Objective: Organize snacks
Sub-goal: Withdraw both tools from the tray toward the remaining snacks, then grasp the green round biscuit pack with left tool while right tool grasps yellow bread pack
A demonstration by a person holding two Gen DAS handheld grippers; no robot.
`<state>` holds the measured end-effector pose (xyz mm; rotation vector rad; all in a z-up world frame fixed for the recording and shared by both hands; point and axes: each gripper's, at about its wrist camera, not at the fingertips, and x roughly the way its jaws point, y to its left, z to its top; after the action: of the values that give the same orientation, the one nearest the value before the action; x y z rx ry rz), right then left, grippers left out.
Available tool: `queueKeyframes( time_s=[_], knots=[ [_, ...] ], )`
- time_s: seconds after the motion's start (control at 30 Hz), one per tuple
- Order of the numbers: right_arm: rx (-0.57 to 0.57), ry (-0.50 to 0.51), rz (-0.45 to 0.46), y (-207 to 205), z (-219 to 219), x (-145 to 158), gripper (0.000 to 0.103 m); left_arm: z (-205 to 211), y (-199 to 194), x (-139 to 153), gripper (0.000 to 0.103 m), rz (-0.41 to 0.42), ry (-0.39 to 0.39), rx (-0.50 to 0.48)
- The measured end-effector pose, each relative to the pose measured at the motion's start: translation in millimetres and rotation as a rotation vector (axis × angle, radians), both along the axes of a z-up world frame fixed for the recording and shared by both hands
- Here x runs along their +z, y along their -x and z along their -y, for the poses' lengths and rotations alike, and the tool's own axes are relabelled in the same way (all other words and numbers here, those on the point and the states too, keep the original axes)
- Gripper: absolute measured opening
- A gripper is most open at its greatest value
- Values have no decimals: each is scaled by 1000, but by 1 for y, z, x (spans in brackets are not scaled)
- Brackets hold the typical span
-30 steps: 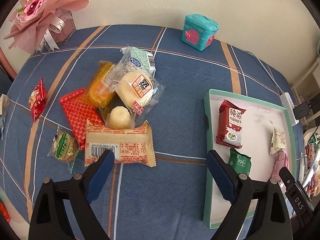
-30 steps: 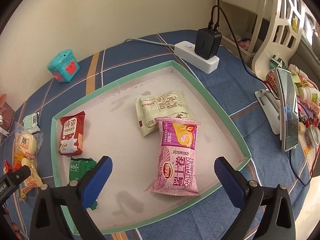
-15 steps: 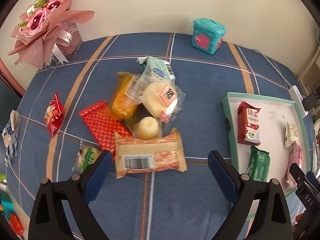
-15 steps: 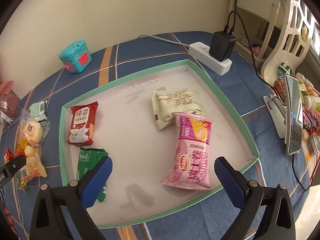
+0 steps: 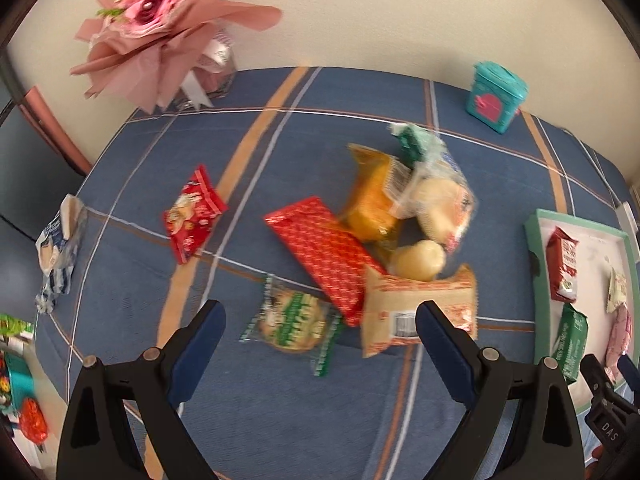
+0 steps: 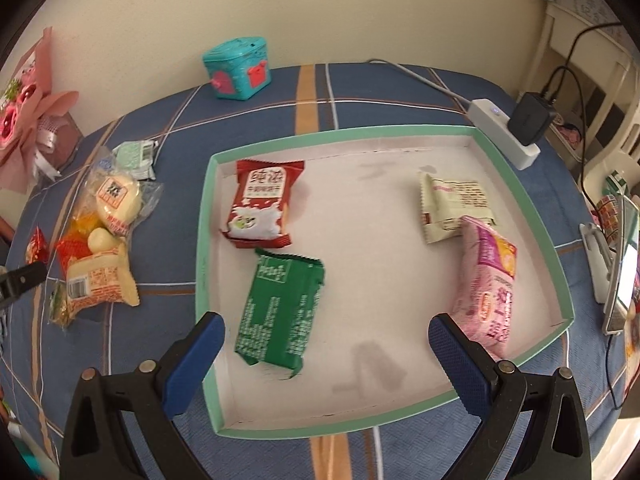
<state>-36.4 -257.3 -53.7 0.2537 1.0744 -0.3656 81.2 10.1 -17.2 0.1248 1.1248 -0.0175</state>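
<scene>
Lying in the tray [image 6: 520,196], the green packet [image 6: 280,312] runs lengthwise toward the tray's far wall; both the left gripper [image 5: 320,332] and right gripper [image 6: 326,344] gape empty.

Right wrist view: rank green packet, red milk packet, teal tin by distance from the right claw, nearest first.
From the right claw:
1. Green packet, in the tray, just ahead of the fingers.
2. Red milk packet, tray's far left.
3. Teal tin, by the wall.

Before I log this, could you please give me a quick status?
Left gripper and right gripper open, empty. Four snacks in tray; pile waits on cloth. Nothing in the way.
</scene>
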Motion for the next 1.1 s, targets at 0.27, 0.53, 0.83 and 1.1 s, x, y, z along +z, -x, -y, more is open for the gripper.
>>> queueKeyframes(
  time_s=[0.27,0.53,0.83,1.1],
  knots=[
    [69,-22,9,-20,-34,2,103,-60,-9,1,96,-7,52,137],
    [149,-51,30,-44,-73,8,103,-82,-23,-25,96,-88,120,183],
    [235,-151,28,-77,-116,-2,103,-81,-35,-50,96,-154,172,174],
    [261,-187,15,-104,-140,-15,103,-101,-47,-63,96,-177,203,233]
  ],
)
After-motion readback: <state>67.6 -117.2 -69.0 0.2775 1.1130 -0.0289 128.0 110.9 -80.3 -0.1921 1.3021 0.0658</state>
